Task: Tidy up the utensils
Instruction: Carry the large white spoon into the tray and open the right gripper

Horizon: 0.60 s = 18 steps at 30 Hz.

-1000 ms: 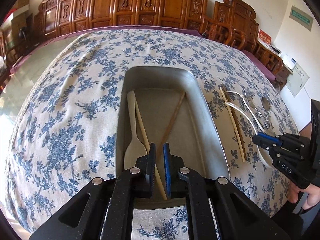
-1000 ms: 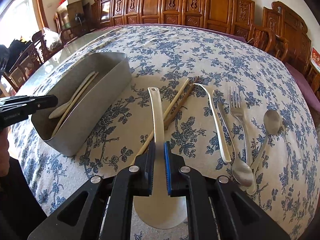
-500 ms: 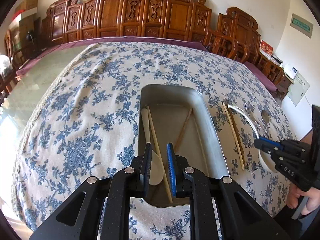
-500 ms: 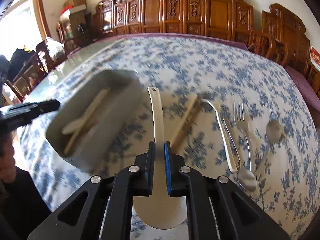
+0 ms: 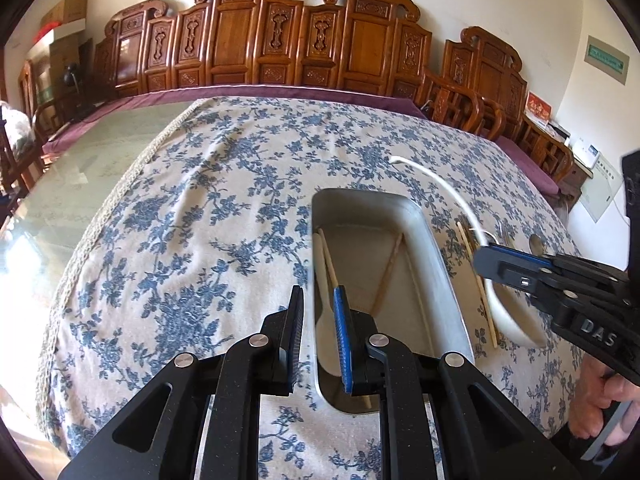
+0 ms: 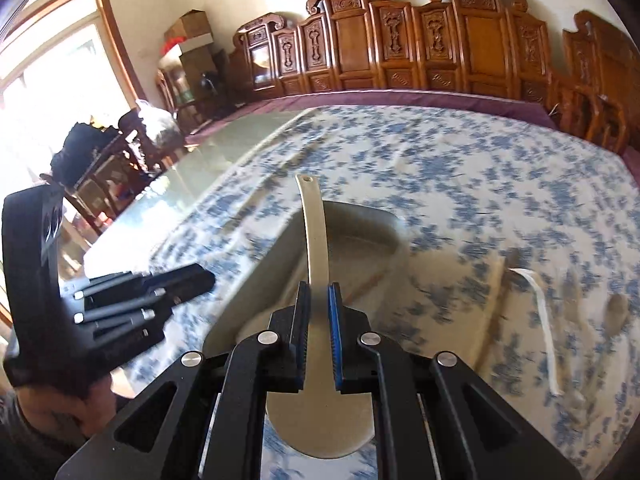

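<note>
Right gripper pinches smooth cream rice paddle by its neck, lifted over the brushed-metal tray | left gripper slightly parted, grasping nothing, angled down at tray's near end | wooden chopsticks, another paddle inside | floral tablecloth

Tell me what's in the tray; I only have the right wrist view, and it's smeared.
Observer: The left wrist view shows the metal tray holding a white spoon and two wooden chopsticks.
Operator: Check that the other gripper is free.
Observer: The left gripper has nothing between its jaws, which stand slightly apart.
Operator: Say where my spoon's bowl hangs.
Observer: The held spoon, clamped in the right gripper, has its bowl outside the tray's right wall, over loose chopsticks on the cloth.
</note>
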Each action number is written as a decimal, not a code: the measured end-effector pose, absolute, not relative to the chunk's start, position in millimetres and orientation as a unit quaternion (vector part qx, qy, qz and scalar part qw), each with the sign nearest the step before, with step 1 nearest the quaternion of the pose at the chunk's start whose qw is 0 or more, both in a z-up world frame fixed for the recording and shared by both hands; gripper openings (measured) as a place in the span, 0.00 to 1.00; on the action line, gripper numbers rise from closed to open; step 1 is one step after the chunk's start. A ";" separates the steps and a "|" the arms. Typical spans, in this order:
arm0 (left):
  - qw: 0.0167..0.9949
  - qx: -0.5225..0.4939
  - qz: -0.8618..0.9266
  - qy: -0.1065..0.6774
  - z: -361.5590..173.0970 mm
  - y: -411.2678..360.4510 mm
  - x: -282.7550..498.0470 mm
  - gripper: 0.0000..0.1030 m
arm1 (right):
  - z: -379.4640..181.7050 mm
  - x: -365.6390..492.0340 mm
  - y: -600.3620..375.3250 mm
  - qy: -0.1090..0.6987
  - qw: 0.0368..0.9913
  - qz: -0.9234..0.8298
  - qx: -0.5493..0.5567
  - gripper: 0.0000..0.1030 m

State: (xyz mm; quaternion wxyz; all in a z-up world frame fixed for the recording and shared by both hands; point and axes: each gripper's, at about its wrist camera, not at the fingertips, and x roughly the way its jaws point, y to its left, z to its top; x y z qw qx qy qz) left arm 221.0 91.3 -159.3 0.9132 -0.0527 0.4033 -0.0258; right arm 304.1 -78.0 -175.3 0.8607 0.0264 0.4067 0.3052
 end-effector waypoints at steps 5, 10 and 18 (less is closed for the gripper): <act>0.914 -0.060 -0.022 0.401 -157.6 99.0 220.8 0.13 | -188.7 323.9 -56.5 0.431 0.845 0.308 0.070 0.11; 0.913 -0.062 -0.023 0.402 -157.8 100.5 221.8 0.13 | -204.1 327.5 -42.4 0.448 0.838 0.303 0.076 0.11; 0.913 -0.059 -0.027 0.402 -157.7 96.7 220.6 0.13 | -210.9 327.3 -44.2 0.446 0.843 0.295 0.057 0.14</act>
